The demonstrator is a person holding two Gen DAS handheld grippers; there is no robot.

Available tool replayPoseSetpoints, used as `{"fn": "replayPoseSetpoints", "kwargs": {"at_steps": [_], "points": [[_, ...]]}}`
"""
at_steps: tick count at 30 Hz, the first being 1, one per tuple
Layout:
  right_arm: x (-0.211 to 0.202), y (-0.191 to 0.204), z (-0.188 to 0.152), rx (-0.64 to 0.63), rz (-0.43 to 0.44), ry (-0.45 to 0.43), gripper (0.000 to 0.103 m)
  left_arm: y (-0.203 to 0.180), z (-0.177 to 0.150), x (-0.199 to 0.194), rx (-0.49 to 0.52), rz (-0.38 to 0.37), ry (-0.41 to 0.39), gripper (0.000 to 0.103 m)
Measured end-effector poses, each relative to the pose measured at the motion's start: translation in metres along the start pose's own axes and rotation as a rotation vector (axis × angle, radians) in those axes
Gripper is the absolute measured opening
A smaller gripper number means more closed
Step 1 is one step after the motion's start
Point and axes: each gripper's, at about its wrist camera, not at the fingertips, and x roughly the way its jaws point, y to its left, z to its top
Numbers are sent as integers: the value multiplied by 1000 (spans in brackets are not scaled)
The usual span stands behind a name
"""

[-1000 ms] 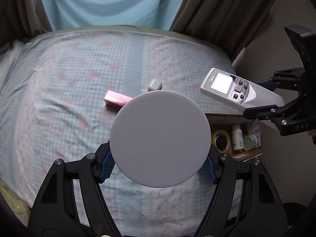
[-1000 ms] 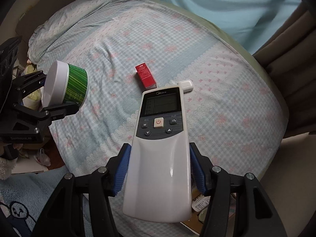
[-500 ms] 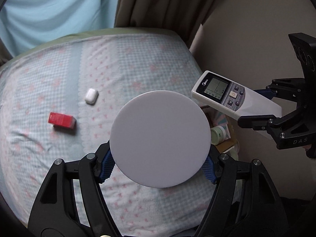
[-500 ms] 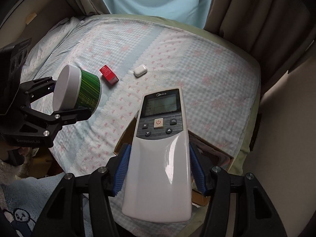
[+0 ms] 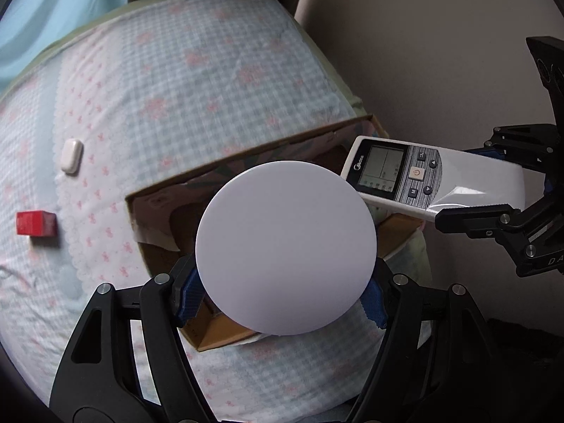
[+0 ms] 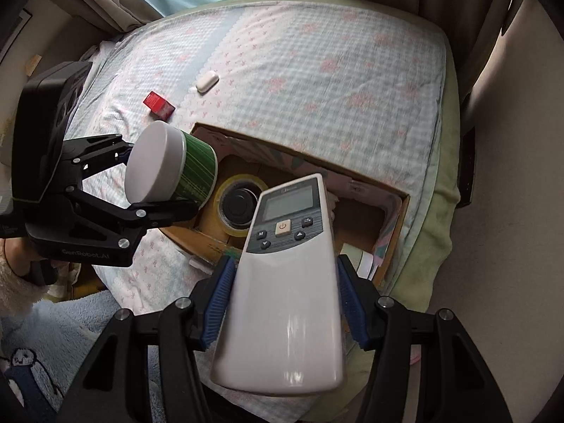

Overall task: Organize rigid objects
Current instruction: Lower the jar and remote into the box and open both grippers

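Observation:
My left gripper (image 5: 282, 299) is shut on a round jar (image 5: 285, 246) with a white lid and a green striped body (image 6: 197, 172). The jar hangs over the left part of an open cardboard box (image 5: 246, 155). My right gripper (image 6: 286, 301) is shut on a white air-conditioner remote (image 6: 289, 264), screen end forward, above the same box (image 6: 299, 155). In the left wrist view the remote (image 5: 405, 176) pokes in from the right, close beside the jar lid. A red box (image 5: 35, 224) and a white earbud case (image 5: 71, 155) lie on the checked bedsheet.
Inside the cardboard box lie a yellow tape roll (image 6: 239, 204) and a white bottle (image 6: 366, 261). The box sits at the bed's edge, near a bare wall (image 5: 440, 53). Curtains (image 6: 105, 3) hang behind the bed. A blue rug (image 6: 53, 335) lies below left.
Both grippers have swung with their loads from over the middle of the bed to above the open cardboard box and dropped lower. The red box and earbud case now lie off to the left.

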Motion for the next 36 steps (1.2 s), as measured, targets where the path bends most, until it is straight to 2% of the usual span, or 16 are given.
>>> {"fn": "replayPoseSetpoints", "kwargs": {"at_steps": [1,3,4,7,8,10,14,18,21,22,23,25,26,29,31,36], "points": [[7,-4,-3,0,9,6,52,-1,-2,9,10,3,18,69],[20,-11,-5,11,41,13,20,-5,-6,27,35,15,56,69],[29,-15,-5,29,88,32,18,-5,-9,34,45,21,73,69],[56,-16,-3,-9,10,77,17,-3,-20,54,60,38,122,69],[61,-20,-3,10,22,72,16,0,-22,59,59,44,134,69],[58,-29,-3,67,106,21,16,5,-26,62,52,47,145,69],[58,-34,1,84,123,11,16,8,-27,64,64,60,162,69],[60,-44,3,138,206,-12,16,9,-23,62,74,58,159,69],[64,-45,8,140,209,-21,16,3,-21,63,103,85,156,71],[65,-43,10,130,184,-23,16,0,-20,61,123,96,150,76],[67,-44,12,129,153,-15,21,-3,-20,59,144,97,138,98],[70,-47,16,146,88,-3,65,-10,-21,51,186,94,107,103],[69,-50,16,159,71,-11,103,-12,-22,49,199,92,104,103],[62,-51,15,165,71,-55,103,-11,-27,48,199,93,110,103],[60,-48,12,153,38,-73,103,-6,-30,46,182,84,109,103],[58,-36,6,122,5,-74,103,2,-38,31,147,76,96,103]]}}
